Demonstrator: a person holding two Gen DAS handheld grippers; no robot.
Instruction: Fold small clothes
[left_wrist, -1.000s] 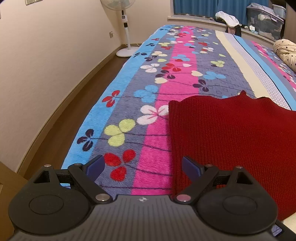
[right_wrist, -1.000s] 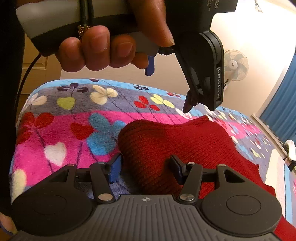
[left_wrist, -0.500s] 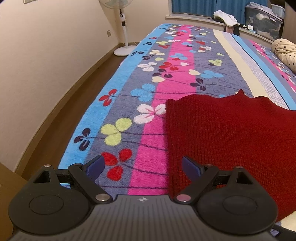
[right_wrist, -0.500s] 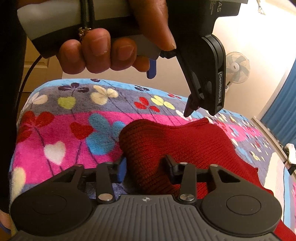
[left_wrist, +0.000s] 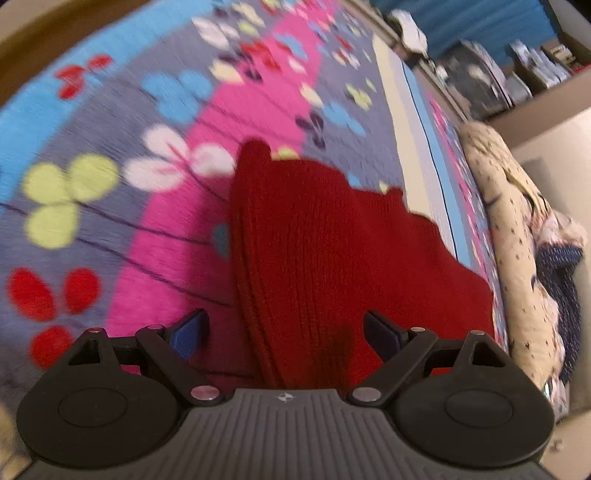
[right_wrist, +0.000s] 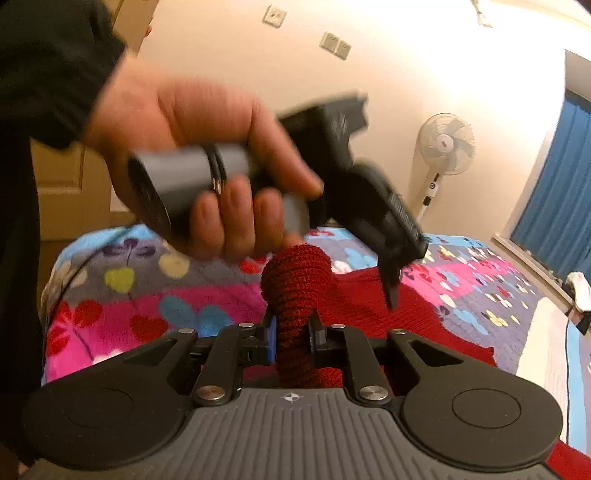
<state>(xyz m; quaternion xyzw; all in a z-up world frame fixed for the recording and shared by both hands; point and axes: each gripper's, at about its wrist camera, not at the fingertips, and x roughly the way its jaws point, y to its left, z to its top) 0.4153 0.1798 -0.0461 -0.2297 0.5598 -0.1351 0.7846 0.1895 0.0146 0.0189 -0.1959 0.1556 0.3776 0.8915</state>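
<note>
dark red knit garment (right_wrist: 295, 280), ribbed, spread on the flowered bedspread (left_wrist: 166, 229), one edge bunched upright and lifted off it.

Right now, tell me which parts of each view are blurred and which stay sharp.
Left wrist view: the blanket and far clutter smear with motion; the left gripper stays sharp. Right wrist view: the hand is blurred; the right gripper, shut on the red knit, is crisp.
</note>
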